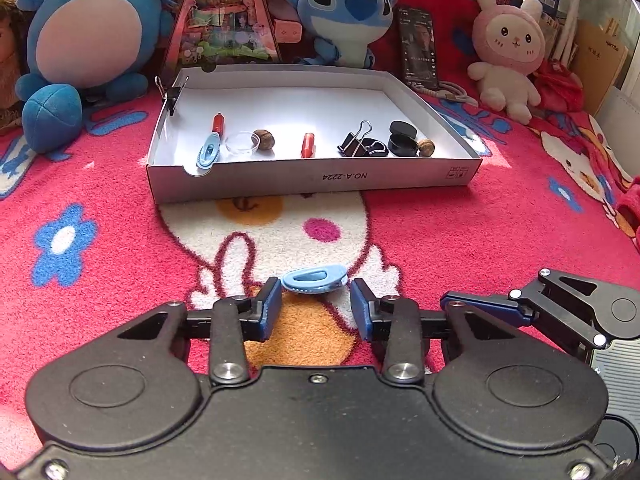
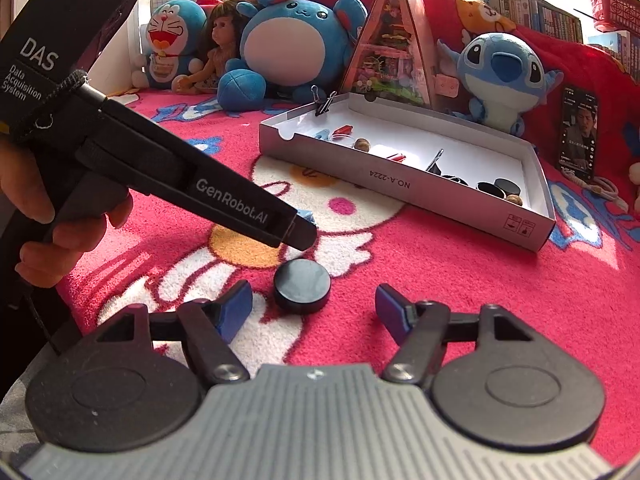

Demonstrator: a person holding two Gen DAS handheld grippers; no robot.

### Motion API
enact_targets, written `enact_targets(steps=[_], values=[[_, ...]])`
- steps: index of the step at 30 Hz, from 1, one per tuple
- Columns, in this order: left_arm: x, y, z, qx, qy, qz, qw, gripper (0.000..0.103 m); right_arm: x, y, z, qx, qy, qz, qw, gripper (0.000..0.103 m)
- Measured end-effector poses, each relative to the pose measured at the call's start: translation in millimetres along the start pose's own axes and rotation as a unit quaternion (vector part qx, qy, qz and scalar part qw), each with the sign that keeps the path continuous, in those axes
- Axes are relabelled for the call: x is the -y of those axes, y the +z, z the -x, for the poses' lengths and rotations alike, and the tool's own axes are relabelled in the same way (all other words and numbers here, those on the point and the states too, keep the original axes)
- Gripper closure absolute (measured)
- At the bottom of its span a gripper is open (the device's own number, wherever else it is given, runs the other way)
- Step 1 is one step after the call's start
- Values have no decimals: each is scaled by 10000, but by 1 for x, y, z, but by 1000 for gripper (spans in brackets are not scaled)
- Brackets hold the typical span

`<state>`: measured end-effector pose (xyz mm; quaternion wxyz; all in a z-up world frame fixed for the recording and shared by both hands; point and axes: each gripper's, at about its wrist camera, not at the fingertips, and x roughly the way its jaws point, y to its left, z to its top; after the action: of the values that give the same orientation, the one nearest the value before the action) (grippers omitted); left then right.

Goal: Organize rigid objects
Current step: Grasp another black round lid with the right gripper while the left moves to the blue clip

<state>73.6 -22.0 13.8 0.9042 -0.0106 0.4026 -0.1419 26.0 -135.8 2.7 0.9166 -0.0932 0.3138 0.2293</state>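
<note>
Two grippers hang low over the pink blanket (image 1: 460, 232): the left gripper (image 1: 316, 304) stands partly open around a blue clip (image 1: 314, 279), pads not touching it; the right gripper (image 2: 314, 308) gapes wide, a black disc (image 2: 302, 286) lying loose between its fingers, the white box (image 1: 312, 178) beyond

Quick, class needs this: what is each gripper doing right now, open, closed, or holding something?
Left gripper: open, fingers either side of the blue clip, not pressing it.
Right gripper: open, holding nothing; black round cap lies between its fingers.
</note>
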Motion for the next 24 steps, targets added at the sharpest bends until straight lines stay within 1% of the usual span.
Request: enact_targets(steps=[1,2,3,4,5,6,7,10,12,16,19,20,21,23,24], values=[[0,0,0,-1,-11,1,10000,72,-1,0,0,12,-26,-24,10000,30],[0,1,-1,-9,-20,5,10000,73,-1,0,0,27,-48,-44,10000,34],[0,1,-2,-9,-22,10,10000,74,-2,-1,0,44,-62,-77,9999,43],[1,1,-2,-7,-13,-2,10000,74,-3,-1,0,47,-63,-105,9999,47],[1,1,-2,6,6,-30,10000,74,-3,-1,0,46,-70,-130,9999,56],[2,1,-2,23,22,-45,10000,74,-4,-1,0,49,-86,-141,9999,62],[3,2,-2,46,40,-67,10000,74,-5,-1,1,57,-88,-143,9998,64],[5,3,-2,85,39,-86,9999,74,-7,0,3,89,-166,-126,9997,66],[5,3,-2,82,11,-81,9999,84,-6,0,5,106,-228,-121,9996,66],[5,2,0,117,3,-79,9999,83,2,0,9,112,-384,-212,9990,66],[11,-4,6,285,82,-398,9988,83,12,-1,11,107,-536,-338,9979,66],[15,-6,8,376,135,-523,9978,79,14,-1,12,113,-576,-370,9976,66],[18,-9,10,461,187,-615,9969,66,17,-2,13,124,-625,-391,9972,66],[23,-12,11,633,320,-743,9947,49,20,-2,14,139,-719,-411,9965,66],[25,-12,10,668,369,-789,9940,49,22,-1,14,145,-762,-423,9961,66]])
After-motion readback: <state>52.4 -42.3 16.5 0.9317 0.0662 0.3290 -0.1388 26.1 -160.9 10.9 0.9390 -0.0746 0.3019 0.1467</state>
